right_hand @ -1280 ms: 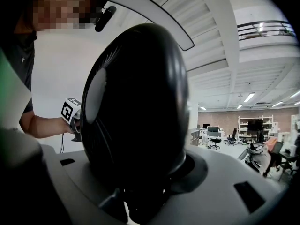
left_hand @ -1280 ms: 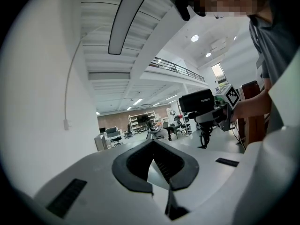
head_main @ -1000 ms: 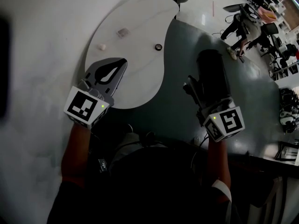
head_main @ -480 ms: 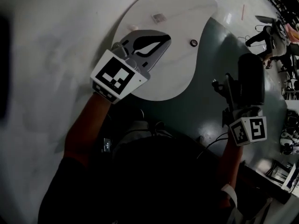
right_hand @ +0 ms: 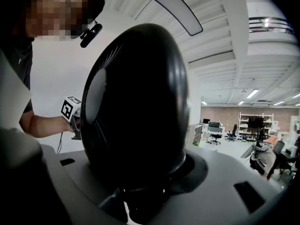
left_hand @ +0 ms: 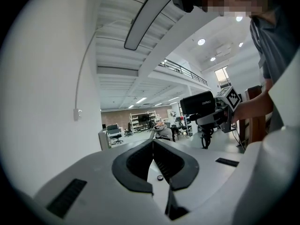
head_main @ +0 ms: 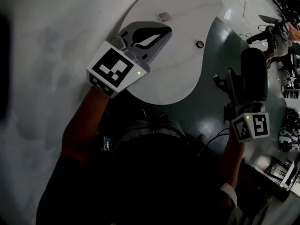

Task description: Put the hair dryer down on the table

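Note:
The black hair dryer [head_main: 253, 76] hangs over the dark floor, to the right of the round white table [head_main: 187, 74]. My right gripper [head_main: 240, 102] is shut on its lower part. In the right gripper view the dryer's body [right_hand: 136, 107] fills the middle and hides the jaws' tips. My left gripper [head_main: 168, 30] hovers above the table's left half, its jaws shut with nothing between them. The left gripper view shows the closed jaws [left_hand: 153, 143] and, beyond them, the dryer [left_hand: 199, 104] held in the air.
A small dark ring [head_main: 199, 43] and a small pale object [head_main: 163, 16] lie on the table top. Office chairs and desks [head_main: 281, 27] stand at the far right. Cables and gear [head_main: 286, 168] lie on the floor at the lower right.
My left gripper has risen and moved further over the table. The right gripper keeps its hold on the dryer beside the table, with little shift in the last half second.

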`<state>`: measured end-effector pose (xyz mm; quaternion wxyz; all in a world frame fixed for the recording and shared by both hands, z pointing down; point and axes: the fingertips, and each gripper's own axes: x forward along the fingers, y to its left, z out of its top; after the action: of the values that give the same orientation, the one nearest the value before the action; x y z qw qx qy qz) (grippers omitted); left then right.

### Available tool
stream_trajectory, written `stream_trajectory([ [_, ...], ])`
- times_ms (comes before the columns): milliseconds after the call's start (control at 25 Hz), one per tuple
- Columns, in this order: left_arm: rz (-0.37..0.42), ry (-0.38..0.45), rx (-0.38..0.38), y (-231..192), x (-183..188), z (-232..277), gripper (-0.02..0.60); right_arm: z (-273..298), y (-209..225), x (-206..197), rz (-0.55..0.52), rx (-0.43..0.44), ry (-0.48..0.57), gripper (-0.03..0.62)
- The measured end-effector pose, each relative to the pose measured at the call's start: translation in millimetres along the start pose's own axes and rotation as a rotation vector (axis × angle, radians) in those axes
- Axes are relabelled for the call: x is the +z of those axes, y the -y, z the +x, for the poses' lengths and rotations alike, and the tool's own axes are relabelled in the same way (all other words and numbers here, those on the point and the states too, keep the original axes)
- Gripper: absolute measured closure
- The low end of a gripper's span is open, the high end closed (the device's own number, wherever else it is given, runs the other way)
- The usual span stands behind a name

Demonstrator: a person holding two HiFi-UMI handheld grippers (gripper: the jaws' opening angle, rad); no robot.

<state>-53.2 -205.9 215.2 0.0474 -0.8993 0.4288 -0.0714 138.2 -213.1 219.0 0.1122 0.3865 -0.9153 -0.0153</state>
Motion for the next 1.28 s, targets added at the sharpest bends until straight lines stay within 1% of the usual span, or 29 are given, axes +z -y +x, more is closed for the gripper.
stream_trajectory([
  [40,0.003,-0.003,0.001,-2.2,-0.5,-0.2,0.577,2.4,-0.2,0.2,0.002,0.002,-0.002,0.370],
  [120,0.025,-0.013,0.005,8.3,0.8,-1.5,0.577,-7.4,0.4,-1.1,0.006,0.010,-0.001,0.370],
  [200,0.015,-0.021,0.004,19.0,2.9,-0.4,0.577,-14.2,2.2,-3.7,0.009,0.021,0.000,0.370],
  [280,-0.001,-0.027,0.003,1.5,-1.3,7.7,0.577,9.0,7.2,-3.7,0.012,0.031,-0.003,0.370],
  [360,0.021,-0.036,0.014,-24.8,-9.5,18.9,0.577,38.0,15.1,-2.8,0.020,0.041,-0.006,0.370],
  [440,0.031,-0.042,0.030,-24.8,-11.7,24.1,0.576,39.1,20.2,-5.2,0.020,0.056,-0.012,0.370],
  [520,0.014,-0.047,0.048,-12.8,-11.0,27.1,0.577,29.7,24.5,-9.7,0.019,0.070,-0.015,0.370],
  [560,0.001,-0.050,0.055,-16.6,-14.6,35.3,0.576,36.9,31.7,-12.9,0.021,0.074,-0.016,0.370],
  [680,0.000,-0.061,0.053,-56.4,-38.8,79.0,0.577,92.1,66.2,-25.4,0.020,0.081,-0.026,0.370],
  [800,-0.018,-0.067,0.068,-61.6,-43.9,100.5,0.576,107.5,83.8,-31.2,0.012,0.098,-0.035,0.370],
  [920,-0.023,-0.066,0.081,-57.3,-39.9,110.9,0.577,110.9,93.4,-29.9,-0.002,0.117,-0.038,0.370],
  [1040,-0.021,-0.062,0.086,-59.7,-45.8,118.4,0.577,120.5,99.7,-32.9,-0.014,0.134,-0.051,0.370],
  [1200,-0.033,-0.052,0.103,-76.3,-59.4,119.6,0.577,137.7,99.5,-38.3,-0.011,0.148,-0.067,0.370],
  [1280,-0.055,-0.041,0.111,-88.7,-66.3,113.0,0.577,149.4,92.9,-38.8,-0.001,0.149,-0.064,0.370],
])
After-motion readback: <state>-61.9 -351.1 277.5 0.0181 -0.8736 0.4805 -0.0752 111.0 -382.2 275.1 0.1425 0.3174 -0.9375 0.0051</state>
